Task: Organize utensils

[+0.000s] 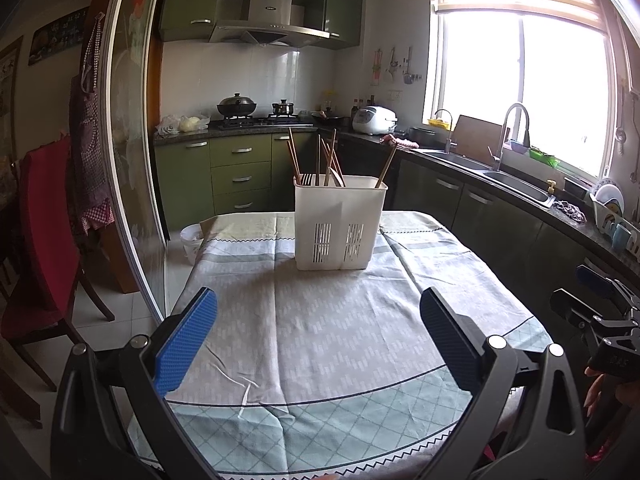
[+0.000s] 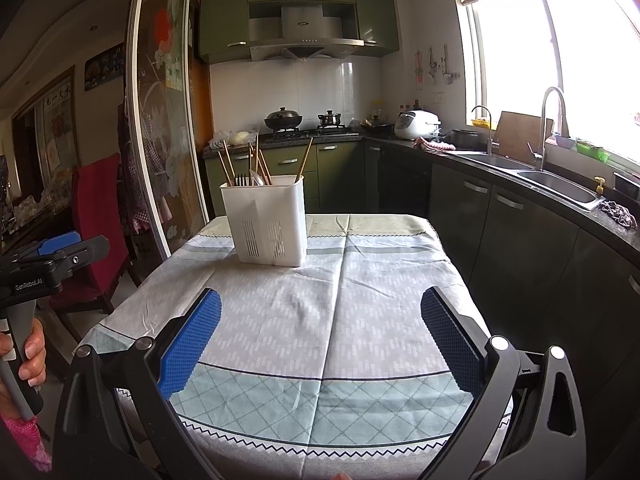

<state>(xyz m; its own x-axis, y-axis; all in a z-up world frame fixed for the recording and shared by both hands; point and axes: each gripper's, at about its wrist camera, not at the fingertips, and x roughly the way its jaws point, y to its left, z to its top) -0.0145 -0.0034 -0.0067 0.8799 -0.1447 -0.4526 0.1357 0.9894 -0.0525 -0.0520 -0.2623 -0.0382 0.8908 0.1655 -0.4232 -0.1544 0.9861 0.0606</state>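
Both grippers empty, jaws apart: left gripper [image 1: 318,334], right gripper [image 2: 320,336], hovering over near end of table [image 1: 320,344]. White utensil holder [image 1: 339,224] upright at far end; chopsticks [image 1: 295,158] sticking out, fork [image 1: 307,179] mostly hidden inside.

White slotted holder [image 1: 340,224]; grey-teal patterned tablecloth [image 1: 320,340]; blue tool pads [image 1: 186,344].

Both wrist cams sit low at the table's [image 1: 320,320] near edge, side by side, facing the white caddy [image 1: 339,224] near the far edge.
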